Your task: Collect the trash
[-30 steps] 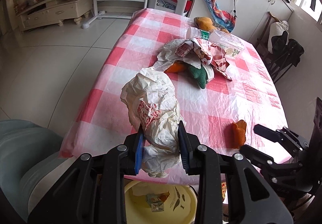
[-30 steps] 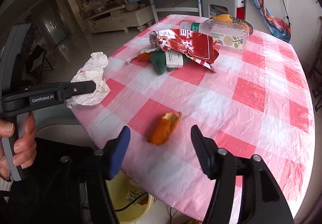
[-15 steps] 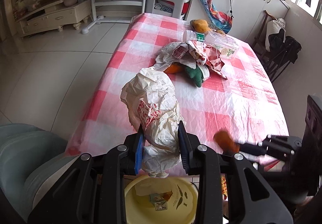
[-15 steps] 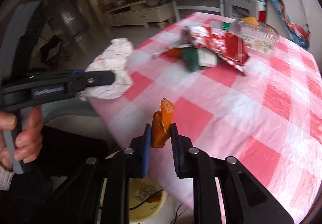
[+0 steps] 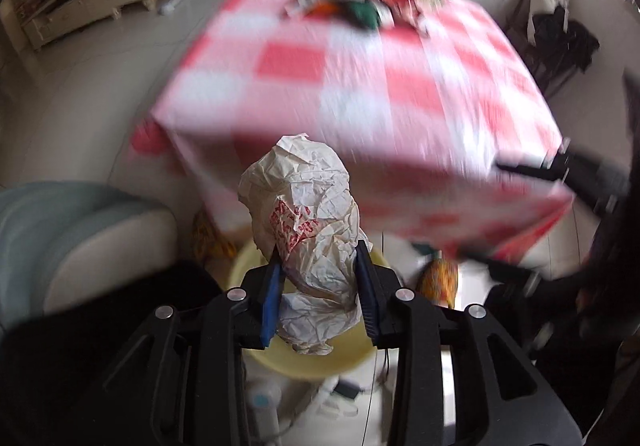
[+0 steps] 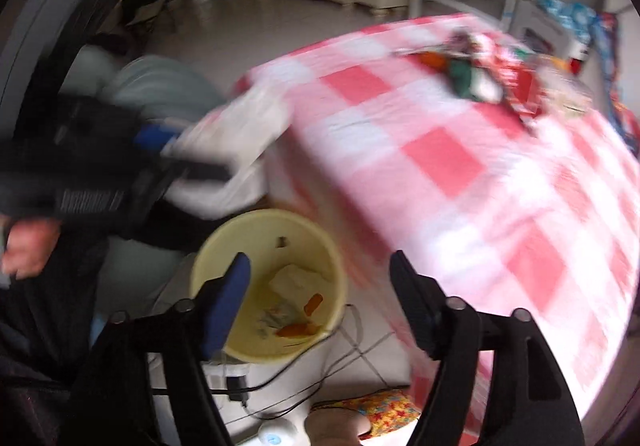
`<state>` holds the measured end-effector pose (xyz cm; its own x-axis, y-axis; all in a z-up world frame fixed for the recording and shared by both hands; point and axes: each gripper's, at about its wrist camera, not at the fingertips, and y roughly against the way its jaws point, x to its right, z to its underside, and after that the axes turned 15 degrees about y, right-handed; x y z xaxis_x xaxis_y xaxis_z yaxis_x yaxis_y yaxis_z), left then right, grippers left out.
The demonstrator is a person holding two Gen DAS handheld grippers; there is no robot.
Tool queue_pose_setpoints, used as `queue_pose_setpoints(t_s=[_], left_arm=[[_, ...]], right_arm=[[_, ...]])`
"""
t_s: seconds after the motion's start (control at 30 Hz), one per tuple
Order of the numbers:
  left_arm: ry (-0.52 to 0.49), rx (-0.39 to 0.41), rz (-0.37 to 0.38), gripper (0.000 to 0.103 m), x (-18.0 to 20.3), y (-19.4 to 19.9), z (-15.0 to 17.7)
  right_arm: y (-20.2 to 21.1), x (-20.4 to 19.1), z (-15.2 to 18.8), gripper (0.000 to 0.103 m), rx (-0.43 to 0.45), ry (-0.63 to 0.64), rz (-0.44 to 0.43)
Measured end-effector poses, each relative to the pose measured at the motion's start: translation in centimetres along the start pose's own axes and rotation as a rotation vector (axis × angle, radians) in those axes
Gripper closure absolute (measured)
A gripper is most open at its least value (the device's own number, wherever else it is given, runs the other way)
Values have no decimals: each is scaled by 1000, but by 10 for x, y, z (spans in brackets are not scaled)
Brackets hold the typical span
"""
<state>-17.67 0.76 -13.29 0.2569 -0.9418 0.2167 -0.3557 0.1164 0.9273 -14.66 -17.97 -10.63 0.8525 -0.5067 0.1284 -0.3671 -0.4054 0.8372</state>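
The left gripper is clamped on a crumpled white paper bag, held just above the yellow bin beneath it. The right gripper stands wide apart with nothing between its fingers, over the same bin, where orange peel lies. Beyond both, blurred wrappers sit far back on the checked table.

Orange peel now in bin.
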Motion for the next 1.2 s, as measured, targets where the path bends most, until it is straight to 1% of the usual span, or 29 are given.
queue_pose_setpoints(t_s=[0.03, 0.07, 0.1, 0.13, 0.17, 0.2, 0.27, 0.3, 0.37, 0.4, 0.43, 0.5, 0.57, 0.6, 0.67, 0.7, 0.77, 0.83, 1.03, 1.2], left_arm=[[-21, -26, -11, 59, 3, -6, 7], [-41, -45, -29, 51, 5, -11, 14], [-53, -51, -45, 48, 8, -14, 18], [-64, -50, -57, 44, 9, -16, 21], [-70, -37, -63, 42, 10, -15, 22], [-70, -10, -64, 41, 10, -11, 22], [-55, 58, -48, 33, 9, 1, 18], [-53, 113, -40, 31, 9, 10, 14], [-59, 203, -40, 23, 12, 25, 6], [-59, 270, -44, 21, 13, 34, 1], [-56, 318, -47, 17, 13, 42, -4], [-41, 420, -55, 14, 11, 52, -8], [-13, 466, -75, 13, 5, 50, -11], [9, 461, -86, 13, 1, 46, -11], [53, 416, -63, 13, -5, 39, -13], [59, 413, -62, 13, -5, 39, -13], [55, 431, -74, 13, -3, 40, -13], [59, 443, -67, 13, -4, 40, -11], [78, 440, -53, 13, -7, 37, -10], [89, 435, -49, 11, -9, 36, -11]], right_arm=[[5, 5, 6, 25, 6, -37, 33], [11, 10, 12, 21, 13, -76, 69], [18, 13, 18, 20, 24, -115, 115], [26, 15, 23, 16, 36, -147, 161], [33, 17, 28, 13, 49, -179, 208], [38, 25, 32, 13, 63, -209, 242], [50, 30, 38, 12, 107, -277, 288], [57, 30, 42, 11, 135, -311, 310], [64, 30, 45, 9, 183, -350, 336], [67, 29, 45, 9, 200, -358, 349], [70, 30, 48, 9, 209, -358, 357], [74, 32, 45, 9, 216, -351, 377], [73, 31, 41, 9, 221, -344, 396], [73, 30, 41, 9, 223, -342, 403], [70, 31, 40, 9, 224, -341, 413], [69, 31, 39, 9, 221, -341, 413], [66, 29, 39, 9, 214, -334, 411], [62, 27, 38, 9, 201, -319, 412], [49, 17, 33, 9, 150, -252, 424], [43, 9, 29, 8, 129, -207, 432]])
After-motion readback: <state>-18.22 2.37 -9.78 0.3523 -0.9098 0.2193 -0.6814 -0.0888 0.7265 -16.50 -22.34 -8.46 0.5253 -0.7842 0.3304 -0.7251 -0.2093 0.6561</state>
